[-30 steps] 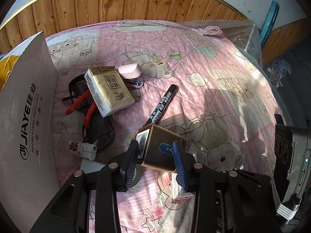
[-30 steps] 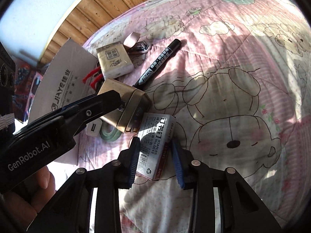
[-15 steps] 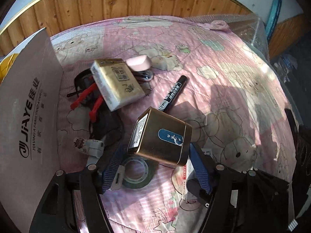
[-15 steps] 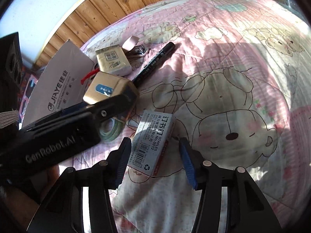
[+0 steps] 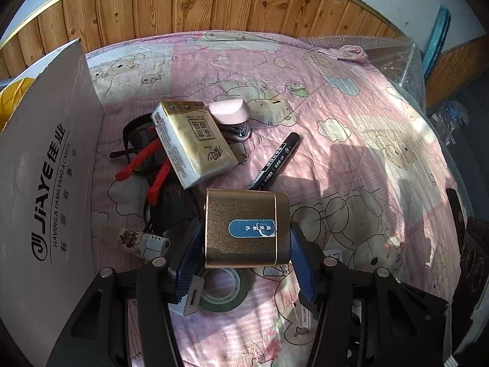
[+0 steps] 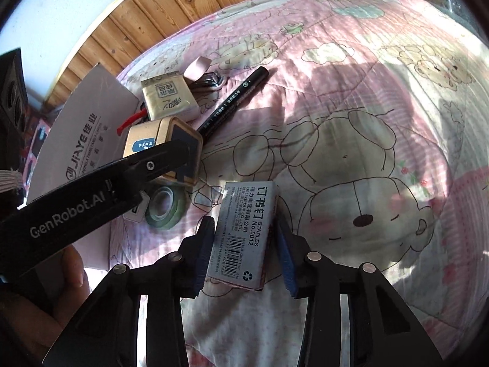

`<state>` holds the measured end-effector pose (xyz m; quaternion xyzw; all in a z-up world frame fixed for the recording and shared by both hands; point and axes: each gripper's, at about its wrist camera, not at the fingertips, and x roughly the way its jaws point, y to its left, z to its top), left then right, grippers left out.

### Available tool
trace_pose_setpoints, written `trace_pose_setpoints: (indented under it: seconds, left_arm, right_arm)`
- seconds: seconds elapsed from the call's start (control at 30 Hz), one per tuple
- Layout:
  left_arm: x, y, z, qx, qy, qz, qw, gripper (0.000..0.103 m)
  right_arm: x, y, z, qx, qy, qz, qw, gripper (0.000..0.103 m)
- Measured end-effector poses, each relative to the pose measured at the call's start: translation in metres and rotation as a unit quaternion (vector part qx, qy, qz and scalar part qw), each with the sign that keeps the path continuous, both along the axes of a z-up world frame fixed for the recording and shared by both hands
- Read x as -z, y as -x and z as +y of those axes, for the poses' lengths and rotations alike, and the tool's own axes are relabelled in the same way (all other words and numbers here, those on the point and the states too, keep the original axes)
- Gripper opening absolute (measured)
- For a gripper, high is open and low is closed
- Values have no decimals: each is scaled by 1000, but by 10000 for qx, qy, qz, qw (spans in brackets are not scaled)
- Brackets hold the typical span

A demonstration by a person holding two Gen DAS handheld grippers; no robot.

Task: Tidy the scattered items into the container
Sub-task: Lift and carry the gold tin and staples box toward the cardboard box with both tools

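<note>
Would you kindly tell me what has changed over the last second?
The left hand-held gripper lifted the gold tin off the quilt, uncovering the green tape roll. The right hand-held gripper opened slightly around the staples box. The marker and tissue pack stayed put.

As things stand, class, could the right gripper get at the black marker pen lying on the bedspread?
Probably not right away. The right gripper has its jaws around the staples box, so it is occupied. The marker pen lies uncovered on the bedspread farther ahead, with only its near end close to the gold tin.
</note>
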<state>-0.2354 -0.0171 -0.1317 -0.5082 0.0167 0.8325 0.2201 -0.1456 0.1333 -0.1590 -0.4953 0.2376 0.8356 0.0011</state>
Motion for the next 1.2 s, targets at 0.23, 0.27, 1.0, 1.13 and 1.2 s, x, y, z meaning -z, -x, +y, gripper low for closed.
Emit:
trace_pose_setpoints:
  seconds: [0.23,0.27,1.0,1.13,1.2]
  left_arm:
    - [-14,-9,-11,-107,-224,-3,9997,56]
    - [-17,-11,-12,-115,-251,18,9996,56]
    - [-93,-56,-51,-392,-326,757,9958,56]
    - [-106,-66,-65,-520,-322,883,9942,56]
    - [-111,-71,-71,-606,-301,951,9932,56]
  right_arm:
    - [-11,-8,4,152,59,109,9998,41]
    - [-13,-9,4,157,58,126,9998,41]
    - [-73,-32,-30,-127,-346,523,9979,41]
    - [-87,-36,-43,-263,-444,644,9966,41]
    - [-94,-38,-49,-319,-492,711,9957,41]
